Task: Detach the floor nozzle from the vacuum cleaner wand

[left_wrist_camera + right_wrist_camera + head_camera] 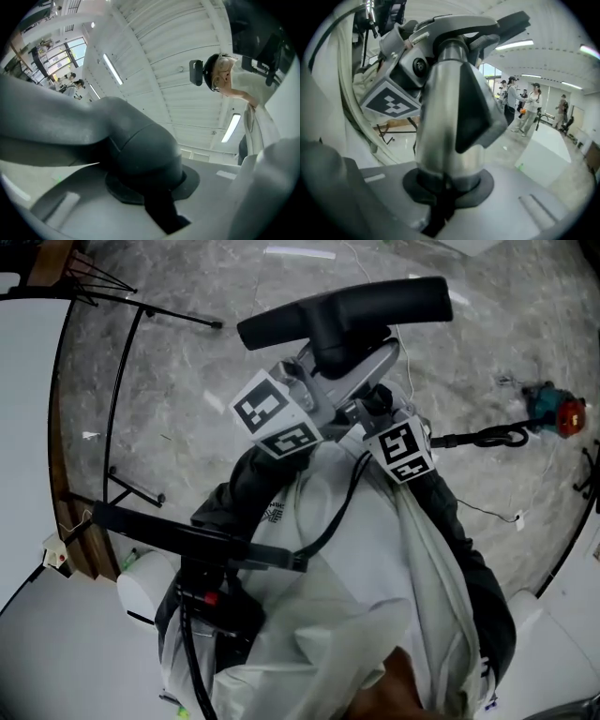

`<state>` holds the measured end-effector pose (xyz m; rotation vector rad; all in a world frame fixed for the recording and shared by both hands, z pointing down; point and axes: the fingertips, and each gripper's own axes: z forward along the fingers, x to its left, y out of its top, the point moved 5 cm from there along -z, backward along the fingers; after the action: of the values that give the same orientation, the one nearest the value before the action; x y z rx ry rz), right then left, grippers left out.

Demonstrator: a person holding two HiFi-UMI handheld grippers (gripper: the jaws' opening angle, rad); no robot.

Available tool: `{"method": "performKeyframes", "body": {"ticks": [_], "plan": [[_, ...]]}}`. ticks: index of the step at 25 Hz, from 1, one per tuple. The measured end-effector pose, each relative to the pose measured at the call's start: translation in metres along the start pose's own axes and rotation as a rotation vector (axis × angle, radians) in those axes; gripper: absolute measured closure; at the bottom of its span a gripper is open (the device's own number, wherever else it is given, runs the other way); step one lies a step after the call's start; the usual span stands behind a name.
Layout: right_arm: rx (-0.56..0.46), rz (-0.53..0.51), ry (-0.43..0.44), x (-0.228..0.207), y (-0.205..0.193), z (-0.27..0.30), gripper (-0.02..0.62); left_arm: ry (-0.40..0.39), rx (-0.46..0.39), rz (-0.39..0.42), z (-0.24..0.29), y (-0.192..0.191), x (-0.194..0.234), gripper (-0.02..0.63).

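Right gripper is clamped tight on the shiny silver metal wand tube, a dark grey plastic collar on its side. Up top, the black plastic floor nozzle. Upper left, a black-and-white marker cube. People stand far off on the glossy floor.

Setting: large open indoor work hall, lab-type. Grey marbled floor. White tables on black metal legs. Ribbed white ceiling with strip lights. Tall windows along one side. Several people stand in the background.
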<state>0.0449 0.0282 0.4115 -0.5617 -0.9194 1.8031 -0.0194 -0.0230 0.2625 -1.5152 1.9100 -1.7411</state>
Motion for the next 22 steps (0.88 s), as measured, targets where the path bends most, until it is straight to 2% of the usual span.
{"method": "performKeyframes", "body": {"ticks": [2,5,6,7,8,10,15,17,19,20,22], "plan": [[-0.017,-0.025,0.138,0.008,0.001,-0.003,0.557,-0.111,-0.002,0.02,-0.003,0.001,-0.01,0.532],[-0.032,-0.065,0.452,0.023,-0.001,-0.014,0.555,-0.33,-0.022,0.039,-0.008,0.003,-0.033,0.534],[-0.03,-0.069,0.54,0.025,-0.002,-0.017,0.555,-0.372,-0.031,0.036,-0.009,0.003,-0.036,0.532],[-0.028,-0.065,0.591,0.025,-0.002,-0.017,0.555,-0.381,-0.034,0.034,-0.009,0.002,-0.035,0.532],[-0.027,-0.052,0.598,0.024,-0.002,-0.014,0.555,-0.357,-0.031,0.031,-0.008,0.001,-0.031,0.532],[-0.024,-0.016,0.51,0.018,0.0,-0.006,0.555,-0.264,-0.031,0.009,-0.007,0.001,-0.016,0.531],[0.021,-0.009,0.076,0.008,0.006,0.013,0.558,0.022,-0.043,-0.019,-0.017,0.007,0.012,0.531],[0.039,-0.015,-0.021,0.006,0.004,0.014,0.558,0.116,-0.027,-0.019,-0.019,0.005,0.016,0.532],[0.045,-0.026,-0.035,0.007,0.002,0.012,0.557,0.114,-0.021,-0.007,-0.019,0.004,0.012,0.532],[0.034,-0.034,-0.006,0.009,0.003,0.011,0.557,0.072,-0.024,0.004,-0.02,0.005,0.007,0.532],[-0.006,-0.053,0.134,0.017,0.006,0.005,0.557,-0.07,-0.029,0.026,-0.019,0.007,-0.008,0.532]]}}
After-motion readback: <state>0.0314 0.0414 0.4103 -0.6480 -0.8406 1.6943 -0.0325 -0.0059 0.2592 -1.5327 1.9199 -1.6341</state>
